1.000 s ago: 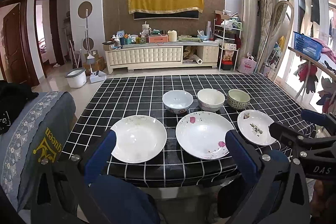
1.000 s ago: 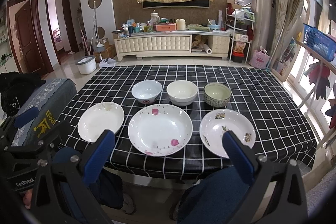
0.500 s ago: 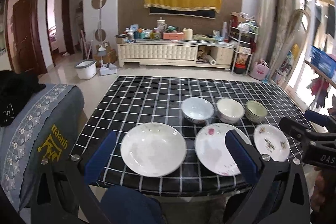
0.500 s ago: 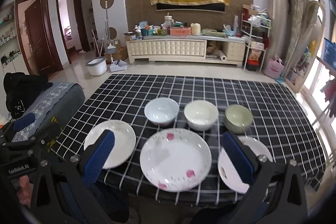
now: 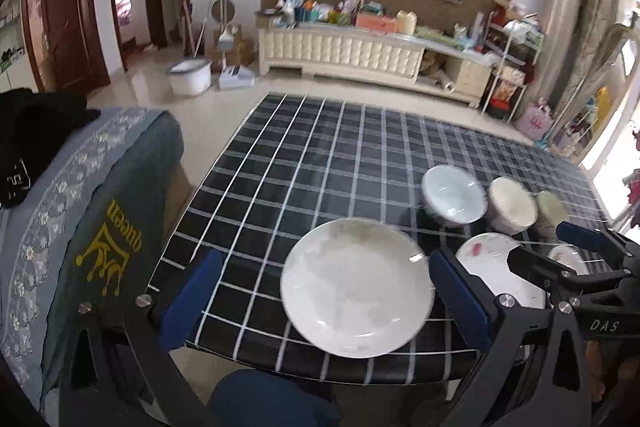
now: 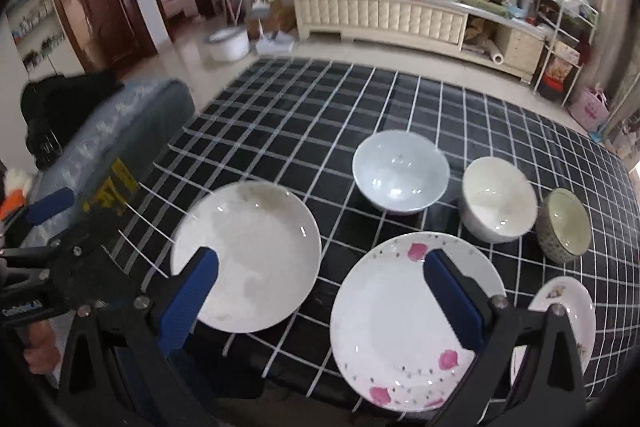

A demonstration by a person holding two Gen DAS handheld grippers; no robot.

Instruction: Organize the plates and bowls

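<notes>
Two tools: both held over the near edge of the desk, neither touching a dish.
Left tool (image 5: 324,301): jaws spread wide, blue pads low in the frame; the plain white plate sits between them in the left wrist view; nothing gripped.
Right tool (image 6: 320,301): jaws spread wide, blue pads low in the frame, over the gap between the plain plate and the pink-petal plate; nothing gripped.
Hand (image 6: 38,347): part of it shows at lower left of the right wrist view, on the left tool's grip.
Desk (image 6: 304,115): covered in black cloth with a white grid; its far half is bare.
Plain white plate (image 6: 248,251): nearest row, left of centre, flat on the cloth.
Pink-petal plate (image 6: 400,311): nearest row, lower centre, just beside the plain plate, apart from it.
Small flowered plate (image 6: 568,311): nearest row, lower right, partly hidden by the tool arm.
Pale blue bowl (image 6: 400,171): second row, upright, behind the gap between the two larger plates.
Cream bowl (image 6: 498,197): second row, upright, right of the blue bowl.
Green patterned bowl (image 6: 564,223): second row, right end, close to the cream bowl; contact unclear.
Grey-covered seat (image 5: 80,211): left of the desk, with a yellow crown print.
Cabinet (image 5: 360,53): far wall, cluttered on top.
</notes>
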